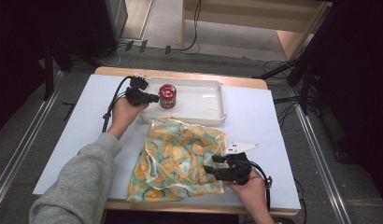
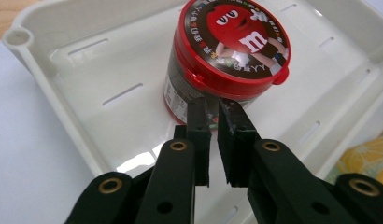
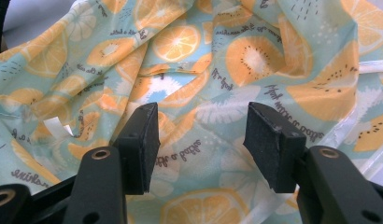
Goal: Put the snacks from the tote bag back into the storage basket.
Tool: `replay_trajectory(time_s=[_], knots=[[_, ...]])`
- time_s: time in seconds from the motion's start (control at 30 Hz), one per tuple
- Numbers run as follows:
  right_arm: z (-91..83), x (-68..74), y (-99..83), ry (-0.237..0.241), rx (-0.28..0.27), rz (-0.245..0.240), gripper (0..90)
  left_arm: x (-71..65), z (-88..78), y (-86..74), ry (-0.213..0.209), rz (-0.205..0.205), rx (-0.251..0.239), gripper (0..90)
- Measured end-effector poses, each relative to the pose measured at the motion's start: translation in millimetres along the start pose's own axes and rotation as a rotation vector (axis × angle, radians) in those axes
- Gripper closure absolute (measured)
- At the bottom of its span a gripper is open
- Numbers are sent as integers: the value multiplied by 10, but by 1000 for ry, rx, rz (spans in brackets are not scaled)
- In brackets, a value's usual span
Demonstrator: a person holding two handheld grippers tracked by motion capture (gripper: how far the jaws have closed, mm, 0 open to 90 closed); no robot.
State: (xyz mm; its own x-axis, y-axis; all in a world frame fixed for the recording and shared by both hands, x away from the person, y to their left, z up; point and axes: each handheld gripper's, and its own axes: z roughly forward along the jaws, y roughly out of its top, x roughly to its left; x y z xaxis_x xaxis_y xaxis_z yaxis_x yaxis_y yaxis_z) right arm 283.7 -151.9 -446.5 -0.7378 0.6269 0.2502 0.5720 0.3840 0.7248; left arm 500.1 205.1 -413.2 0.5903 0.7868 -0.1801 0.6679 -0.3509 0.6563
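White paper is spread over the tabletop (image 1: 77, 140), on which a white tray (image 1: 213, 100) and a citrus-print drawstring bag (image 1: 180, 158) are laid. A red-lidded candy jar (image 1: 167, 96) is stood upright inside the tray, near its left end. The left hand-held gripper (image 1: 152, 98) is held just beside the jar, its jaws nearly closed with a slim gap and nothing between them. The right hand-held gripper (image 1: 213, 170) is poised over the bag's edge, jaws apart, no cloth pinched. Judged from this, the jar has been set down; next, a clean withdrawal is called for.
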Motion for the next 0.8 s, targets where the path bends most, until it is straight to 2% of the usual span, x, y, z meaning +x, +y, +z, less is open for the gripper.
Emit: replay_trajectory(time_s=[0.27,0.5,0.6,0.67,0.8], knots=[[3,2,1,2,0,4,461,-28,-83,-53,-23,13,12,747],[6,3,0,2,2,4,462,-110,-199,-91,-60,24,7,667],[5,-2,0,1,2,4,462,-155,-245,-108,-83,26,5,587],[7,1,2,-1,3,5,462,-207,-286,-129,-95,50,20,539],[14,0,3,1,1,2,462,-260,-342,-161,-113,61,23,488]])
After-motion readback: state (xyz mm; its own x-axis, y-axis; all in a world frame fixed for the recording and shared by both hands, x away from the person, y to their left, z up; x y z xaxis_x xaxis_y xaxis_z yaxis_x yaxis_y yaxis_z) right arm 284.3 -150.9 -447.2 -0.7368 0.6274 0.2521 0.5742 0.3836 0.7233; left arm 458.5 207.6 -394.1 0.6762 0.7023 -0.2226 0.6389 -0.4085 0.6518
